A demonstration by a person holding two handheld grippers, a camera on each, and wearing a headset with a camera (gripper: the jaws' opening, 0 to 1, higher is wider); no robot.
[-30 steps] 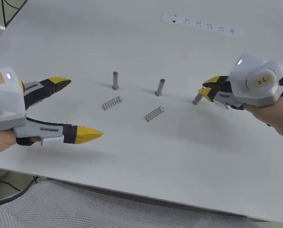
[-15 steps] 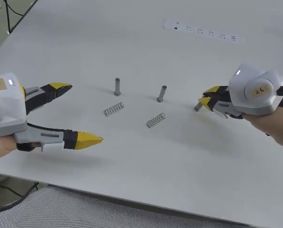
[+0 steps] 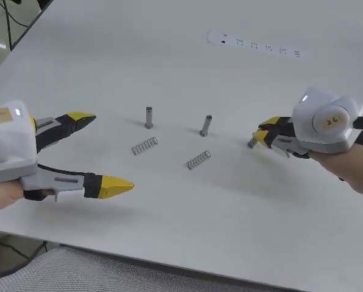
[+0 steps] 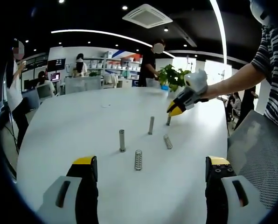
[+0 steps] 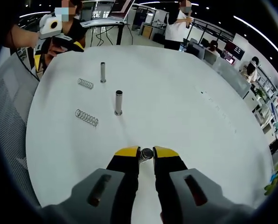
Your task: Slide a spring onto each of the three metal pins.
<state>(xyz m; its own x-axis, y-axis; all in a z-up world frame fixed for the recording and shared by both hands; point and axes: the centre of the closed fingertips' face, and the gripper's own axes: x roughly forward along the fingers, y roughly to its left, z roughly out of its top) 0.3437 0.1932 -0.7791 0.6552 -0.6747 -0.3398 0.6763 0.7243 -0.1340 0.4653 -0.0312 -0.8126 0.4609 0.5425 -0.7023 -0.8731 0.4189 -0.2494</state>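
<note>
While the right gripper (image 3: pixel 262 135) sits at the right of the head view, its jaws are drawn narrow on the third spring (image 3: pixel 253 142). This spring seems to sit over the third pin (image 5: pixel 147 151), though the tips hide most of it. At lower left, the left gripper (image 3: pixel 102 150) gapes wide, holding nothing. At centre of the white table (image 3: pixel 230 207), the left pin (image 3: pixel 148 117) and middle pin (image 3: pixel 206 125) stand upright and bare. Just below them lie one loose spring (image 3: pixel 144 146) and another loose spring (image 3: pixel 198 159).

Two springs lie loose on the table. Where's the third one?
Head view, right side: the third spring sits between the tips of the right claw, just right of the nearest bare pin.
</note>
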